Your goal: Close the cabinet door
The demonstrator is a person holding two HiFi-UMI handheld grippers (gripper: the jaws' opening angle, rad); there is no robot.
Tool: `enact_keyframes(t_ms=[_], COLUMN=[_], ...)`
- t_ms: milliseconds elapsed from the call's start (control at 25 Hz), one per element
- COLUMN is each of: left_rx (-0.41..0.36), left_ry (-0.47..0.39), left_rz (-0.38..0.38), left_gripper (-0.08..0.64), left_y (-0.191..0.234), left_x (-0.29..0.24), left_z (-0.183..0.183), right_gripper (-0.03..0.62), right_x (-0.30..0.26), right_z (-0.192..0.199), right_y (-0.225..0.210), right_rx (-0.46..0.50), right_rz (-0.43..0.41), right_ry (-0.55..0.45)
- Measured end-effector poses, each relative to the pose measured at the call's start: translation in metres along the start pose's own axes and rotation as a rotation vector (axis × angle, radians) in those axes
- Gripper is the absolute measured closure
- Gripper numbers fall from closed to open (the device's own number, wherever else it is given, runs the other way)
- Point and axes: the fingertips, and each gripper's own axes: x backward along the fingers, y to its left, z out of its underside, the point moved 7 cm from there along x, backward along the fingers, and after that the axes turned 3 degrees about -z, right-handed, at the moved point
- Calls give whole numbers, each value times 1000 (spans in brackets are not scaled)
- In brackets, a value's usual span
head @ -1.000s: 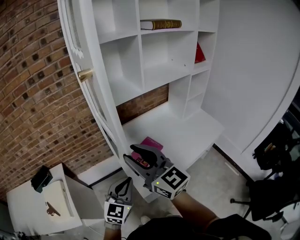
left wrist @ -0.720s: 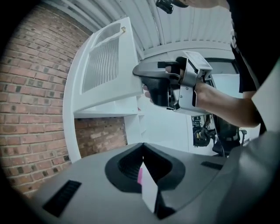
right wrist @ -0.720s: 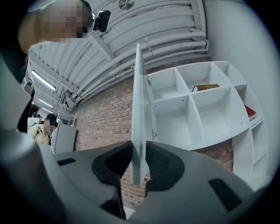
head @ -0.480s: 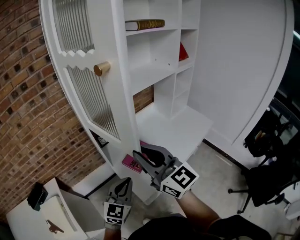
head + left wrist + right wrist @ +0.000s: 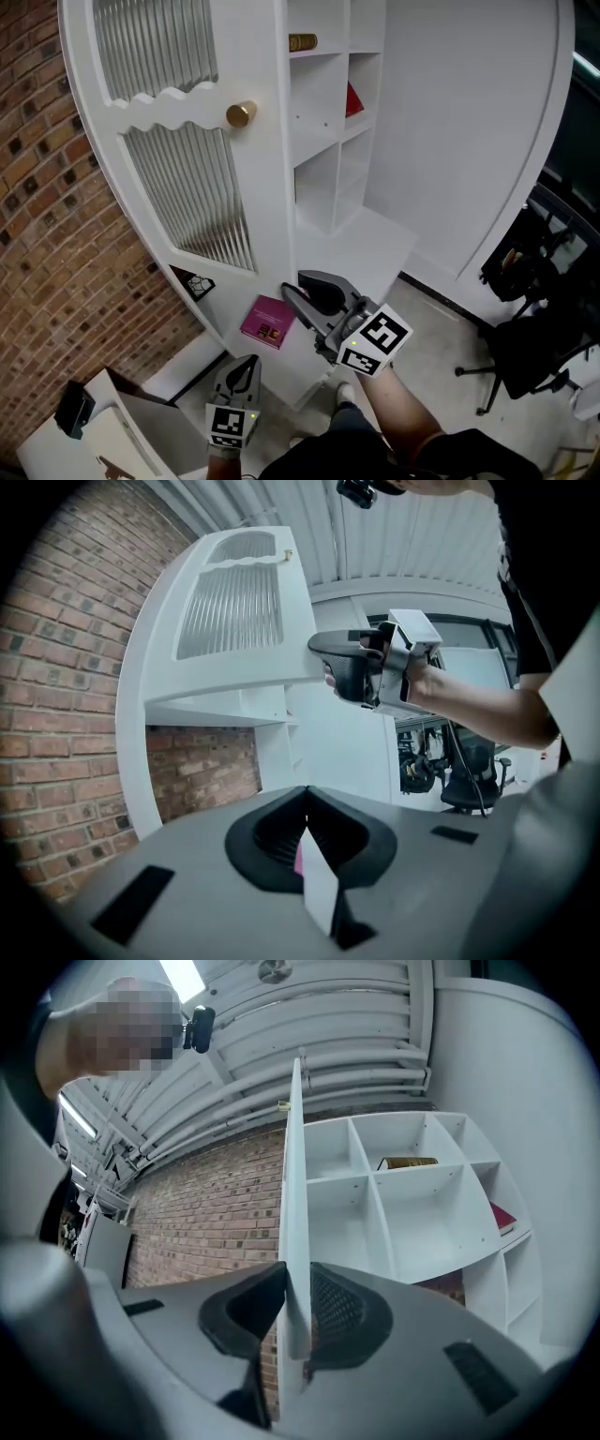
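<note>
The white cabinet door (image 5: 187, 141), with ribbed glass panels and a brass knob (image 5: 240, 114), stands partly swung across the open shelves (image 5: 323, 122). My right gripper (image 5: 305, 286) is shut on the door's lower edge. In the right gripper view the thin door edge (image 5: 295, 1166) runs straight between the pads (image 5: 298, 1283). Its jaws have just been closing from wide onto that edge, then easing slightly. My left gripper (image 5: 246, 364) hangs lower left, shut, clear of the door. From the left gripper view (image 5: 307, 803) the right gripper (image 5: 328, 649) shows against the door (image 5: 234, 621).
A pink book (image 5: 269, 321) lies on the cabinet's low ledge under the door. A brown book (image 5: 302, 42) and a red one (image 5: 352, 98) sit on shelves. Brick wall (image 5: 56, 244) at left, a white box (image 5: 122, 422) lower left, an office chair (image 5: 525, 347) at right.
The door has swung to the right, covering more of the shelves. My right gripper went right with its lower edge and closed onto it. The left gripper shifted slightly.
</note>
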Motion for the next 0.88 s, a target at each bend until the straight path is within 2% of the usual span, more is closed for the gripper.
enact_keyframes(t_ms=[480, 880], left_rx=[-28, 1], left_ry=[12, 44], left_rz=[-17, -70], left_gripper=[552, 552], left_y=[14, 33], left_x=[-47, -92], left_z=[-5, -5], right_gripper=[493, 485], right_x=[-14, -46], right_z=[6, 13], right_y=[-65, -129], right_rx=[-24, -49], right_rz=[-52, -104], right_ry=[-34, -31])
